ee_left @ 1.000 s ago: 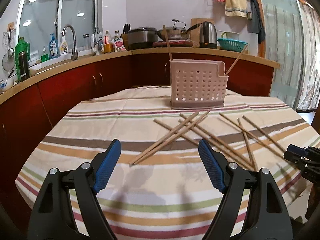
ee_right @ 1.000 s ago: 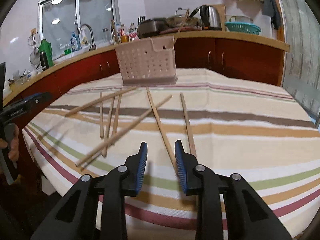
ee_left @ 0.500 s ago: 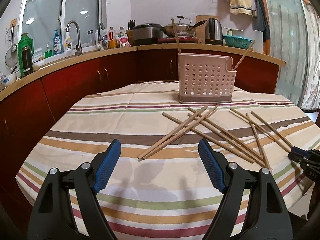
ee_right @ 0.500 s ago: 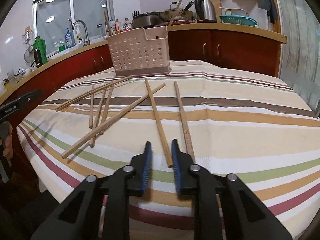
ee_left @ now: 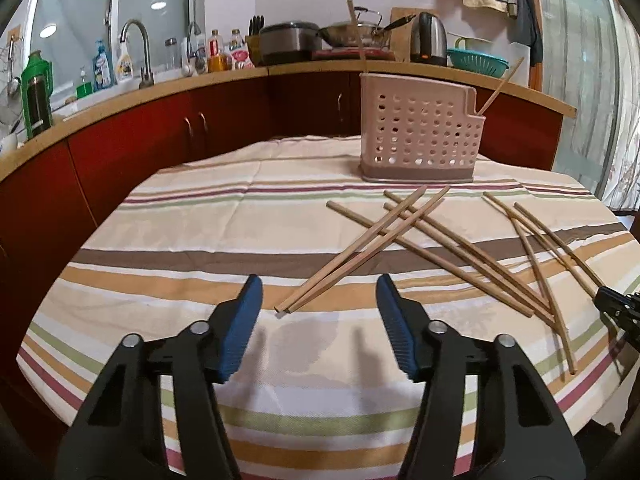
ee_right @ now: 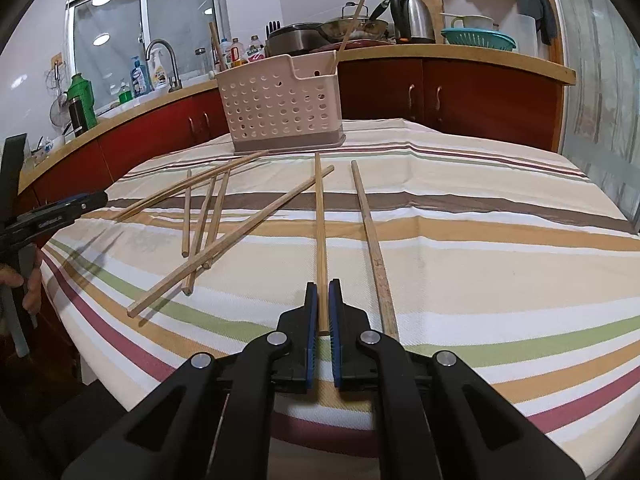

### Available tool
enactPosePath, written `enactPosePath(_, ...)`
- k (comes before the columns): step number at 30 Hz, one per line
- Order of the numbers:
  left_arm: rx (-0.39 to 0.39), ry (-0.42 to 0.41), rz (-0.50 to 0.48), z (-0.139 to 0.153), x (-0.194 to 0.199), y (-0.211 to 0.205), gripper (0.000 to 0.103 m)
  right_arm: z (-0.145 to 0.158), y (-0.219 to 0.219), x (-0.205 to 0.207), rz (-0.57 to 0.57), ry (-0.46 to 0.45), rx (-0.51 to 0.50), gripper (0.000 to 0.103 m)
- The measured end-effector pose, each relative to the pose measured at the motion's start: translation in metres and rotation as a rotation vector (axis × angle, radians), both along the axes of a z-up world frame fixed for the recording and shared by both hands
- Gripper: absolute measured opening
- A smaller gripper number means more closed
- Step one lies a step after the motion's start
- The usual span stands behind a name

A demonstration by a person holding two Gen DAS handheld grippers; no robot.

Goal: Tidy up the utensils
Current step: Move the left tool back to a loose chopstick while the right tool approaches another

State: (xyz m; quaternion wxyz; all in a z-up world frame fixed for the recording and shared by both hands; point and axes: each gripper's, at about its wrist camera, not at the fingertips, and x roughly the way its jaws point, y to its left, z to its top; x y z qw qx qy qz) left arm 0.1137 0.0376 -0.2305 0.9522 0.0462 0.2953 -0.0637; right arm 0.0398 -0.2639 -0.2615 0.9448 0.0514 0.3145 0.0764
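Observation:
Several wooden chopsticks lie scattered on the striped tablecloth in front of a pink perforated utensil holder, which has two chopsticks standing in it. My right gripper is shut on the near end of one chopstick that points straight at the holder. My left gripper is low over the cloth with its jaws closing. The near ends of a crossed pair of chopsticks lie between its blue pads, which do not touch them.
A second chopstick lies just right of the held one. Several more fan out to its left. The left gripper and a hand show at that view's left edge. A kitchen counter with sink, bottles and pots curves behind the table.
The right jaws closed onto the chopstick end. The left gripper sank and moved toward the crossed pair, and its jaws narrowed.

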Motion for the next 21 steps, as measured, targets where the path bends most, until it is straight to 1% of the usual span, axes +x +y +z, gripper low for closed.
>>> enactPosePath(6,0.037,0.037,-0.008,-0.008,0.017,0.004,0.044,0.001,0.001,0.003,0.004,0.006,0.001,0.007)
enactPosePath(11,0.037,0.098,-0.017,-0.017,0.034,0.010,0.038,0.001,0.000,0.006,0.005,0.013,0.003,0.007)
enactPosePath(12,0.029,0.110,-0.023,-0.019,0.036,0.011,0.033,0.001,0.000,0.006,0.004,0.013,0.004,0.007)
enactPosePath(13,0.014,0.126,-0.031,-0.020,0.039,0.012,0.032,0.001,0.000,0.007,0.004,0.014,0.004,0.007)
enactPosePath(15,0.010,0.139,-0.040,-0.022,0.040,0.012,0.020,0.001,0.001,0.007,0.003,0.013,0.003,0.007)
enactPosePath(17,0.003,0.148,-0.050,-0.024,0.040,0.012,0.013,0.001,0.000,0.007,0.003,0.013,0.003,0.007)
enactPosePath(21,0.013,0.137,-0.061,-0.024,0.033,0.009,0.010,0.001,0.000,0.008,0.002,0.013,0.004,0.007)
